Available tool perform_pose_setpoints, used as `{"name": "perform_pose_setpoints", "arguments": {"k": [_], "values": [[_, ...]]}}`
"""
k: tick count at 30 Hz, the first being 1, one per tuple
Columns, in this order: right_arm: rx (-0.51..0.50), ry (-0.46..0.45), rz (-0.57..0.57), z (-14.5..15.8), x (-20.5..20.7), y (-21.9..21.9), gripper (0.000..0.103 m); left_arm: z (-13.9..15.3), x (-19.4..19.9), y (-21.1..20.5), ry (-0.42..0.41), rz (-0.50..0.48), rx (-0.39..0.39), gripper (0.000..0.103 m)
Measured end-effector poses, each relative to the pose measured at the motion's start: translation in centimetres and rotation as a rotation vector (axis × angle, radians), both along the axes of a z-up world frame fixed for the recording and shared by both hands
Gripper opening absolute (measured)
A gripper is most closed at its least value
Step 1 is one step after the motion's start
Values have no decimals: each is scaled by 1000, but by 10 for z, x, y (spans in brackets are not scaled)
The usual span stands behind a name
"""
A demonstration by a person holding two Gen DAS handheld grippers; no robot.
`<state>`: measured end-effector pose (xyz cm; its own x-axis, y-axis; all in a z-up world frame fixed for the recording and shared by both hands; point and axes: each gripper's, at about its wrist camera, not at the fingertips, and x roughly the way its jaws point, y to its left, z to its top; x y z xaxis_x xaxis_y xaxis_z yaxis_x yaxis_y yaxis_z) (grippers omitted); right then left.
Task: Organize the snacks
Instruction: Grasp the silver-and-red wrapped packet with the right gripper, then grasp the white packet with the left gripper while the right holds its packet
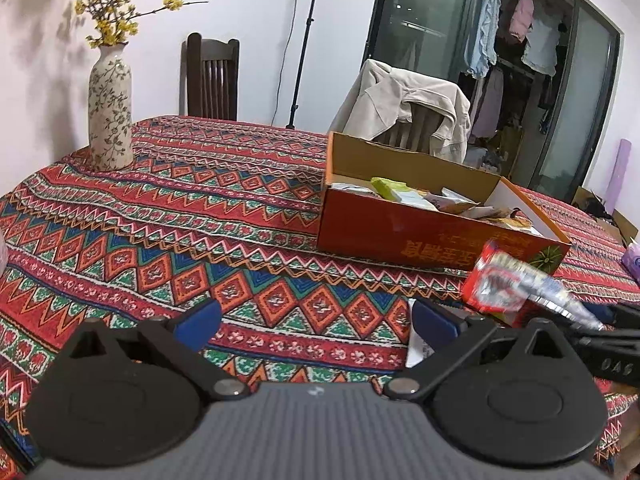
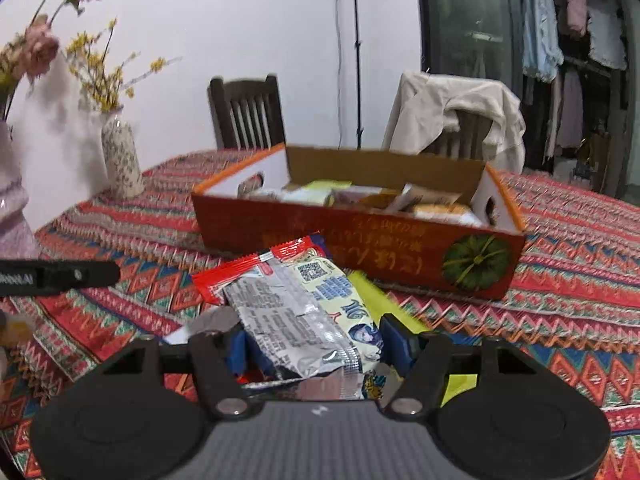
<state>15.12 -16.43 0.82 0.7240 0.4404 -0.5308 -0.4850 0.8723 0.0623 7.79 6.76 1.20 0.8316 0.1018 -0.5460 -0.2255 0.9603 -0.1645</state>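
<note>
Gripping snack packet [image 2: 296, 312], right hand-held gripper [image 2: 320, 344].

The setting was probably a home dining room: patterned tablecloth [image 1: 200, 208], flower vase [image 1: 110, 112], wooden chair [image 1: 214, 80], hanging laundry [image 1: 516, 36] far right.

Each gripper has a grey ribbed body with a small white mark at its front edge, flanked by two round black discs. Matte black link arms pivot on silver screw heads and run forward to blue pads. The left gripper [image 1: 316, 320] and the right gripper [image 2: 320, 346] look alike. White lettering shows on a black finger of each, too blurred to read.
</note>
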Motion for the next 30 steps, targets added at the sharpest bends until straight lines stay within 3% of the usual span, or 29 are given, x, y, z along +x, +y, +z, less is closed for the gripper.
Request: {"name": "perform_pose_setpoints", "arguments": {"k": [7, 17, 30], "values": [[41, -47, -74, 10, -1, -30, 65, 1, 10, -20, 17, -39, 25, 103], [55, -52, -197, -3, 1, -70, 65, -7, 33, -55, 71, -104, 52, 103], [78, -44, -235, -13, 1, -83, 65, -24, 56, -78, 175, -140, 97, 103]]}}
